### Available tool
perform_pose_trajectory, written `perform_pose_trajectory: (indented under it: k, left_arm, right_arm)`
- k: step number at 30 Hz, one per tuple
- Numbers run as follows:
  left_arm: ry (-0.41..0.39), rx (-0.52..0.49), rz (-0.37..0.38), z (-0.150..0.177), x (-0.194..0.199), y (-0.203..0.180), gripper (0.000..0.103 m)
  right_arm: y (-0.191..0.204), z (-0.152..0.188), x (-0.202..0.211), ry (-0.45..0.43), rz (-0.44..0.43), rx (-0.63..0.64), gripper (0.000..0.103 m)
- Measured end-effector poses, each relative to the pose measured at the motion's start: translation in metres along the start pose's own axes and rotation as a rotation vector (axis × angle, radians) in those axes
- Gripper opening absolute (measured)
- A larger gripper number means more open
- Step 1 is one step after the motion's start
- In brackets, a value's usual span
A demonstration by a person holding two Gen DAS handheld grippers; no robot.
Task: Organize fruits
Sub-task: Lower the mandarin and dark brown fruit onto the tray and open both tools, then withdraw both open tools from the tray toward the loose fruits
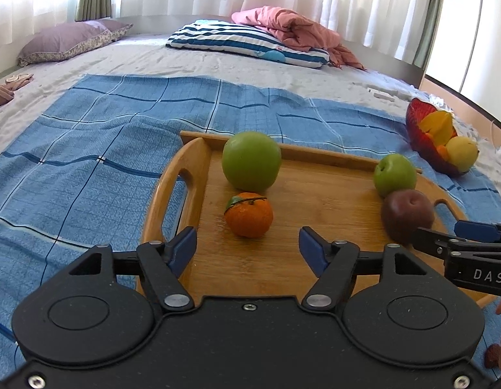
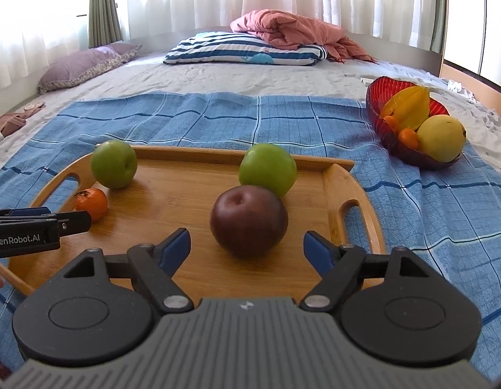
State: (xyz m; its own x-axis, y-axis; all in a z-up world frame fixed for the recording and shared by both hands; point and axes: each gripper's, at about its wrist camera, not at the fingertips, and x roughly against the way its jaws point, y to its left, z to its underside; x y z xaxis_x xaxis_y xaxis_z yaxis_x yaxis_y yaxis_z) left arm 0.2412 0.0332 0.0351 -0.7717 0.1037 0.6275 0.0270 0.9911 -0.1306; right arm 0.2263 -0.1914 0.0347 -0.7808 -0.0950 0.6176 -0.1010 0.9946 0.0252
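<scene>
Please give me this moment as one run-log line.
left gripper: open, behind orange | right gripper: open, behind plum | tray: four fruits

Left gripper (image 1: 247,244) and right gripper (image 2: 247,248) side by side, tipped down, jaws wide apart, nothing held.

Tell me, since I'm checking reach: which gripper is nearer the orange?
Left. The left gripper sits just in front of the orange; the right gripper faces the dark red fruit.
</scene>
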Motion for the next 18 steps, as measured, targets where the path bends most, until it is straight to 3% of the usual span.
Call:
perform_pose_trajectory:
  k: [18]
  left_arm:
    - [-0.1, -0.048, 0.102, 0.032, 0.083, -0.023, 0.09]
  right_arm:
    - [0.004, 0.03, 0.071, -0.143, -0.018, 0.051, 0.1]
